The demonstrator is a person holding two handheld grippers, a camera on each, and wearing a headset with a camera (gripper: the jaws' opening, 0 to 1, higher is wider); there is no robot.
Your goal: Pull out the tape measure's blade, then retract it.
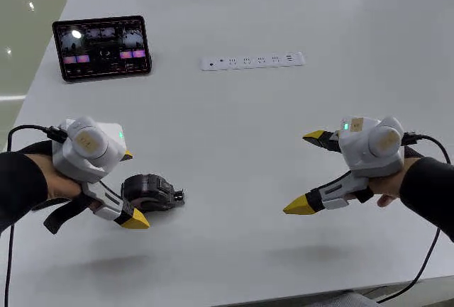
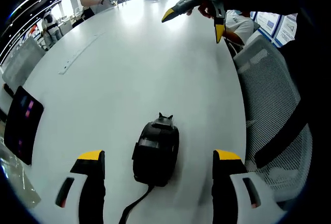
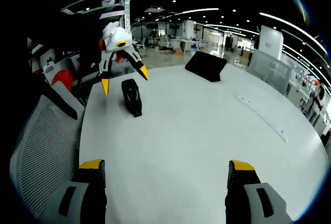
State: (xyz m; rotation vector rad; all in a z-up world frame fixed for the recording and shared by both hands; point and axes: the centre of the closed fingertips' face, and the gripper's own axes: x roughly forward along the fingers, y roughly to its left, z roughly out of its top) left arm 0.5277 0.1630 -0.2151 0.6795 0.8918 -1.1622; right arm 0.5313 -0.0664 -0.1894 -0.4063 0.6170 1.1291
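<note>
1. The black tape measure (image 1: 152,192) lies on the white counter (image 1: 234,123) at its near left. Its long axis runs across the counter, from the left gripper (image 1: 132,188) toward the right gripper (image 1: 306,171).
2. The blade mouth, with a small hook end showing, points toward the right gripper. In the left gripper view, a thin dark strap trails from the rear end back toward the camera.
3. In the right gripper view the case looks tall and narrow, apparently standing on its edge.
4. Count: one tape measure, two grippers, one dark tablet (image 1: 101,47) and one white power strip (image 1: 252,60). The tablet and strip are at the far side, well apart from the tape measure.
5. The left gripper's fingers are spread wide and hold nothing. The tape measure sits between them, roughly centred, with clear counter showing on either side. Its rear half is level with the yellow tips and its mouth end reaches past them.
6. The right gripper's fingers are also spread wide and hold nothing. They are well apart from the tape measure and aimed toward it across bare counter.
</note>
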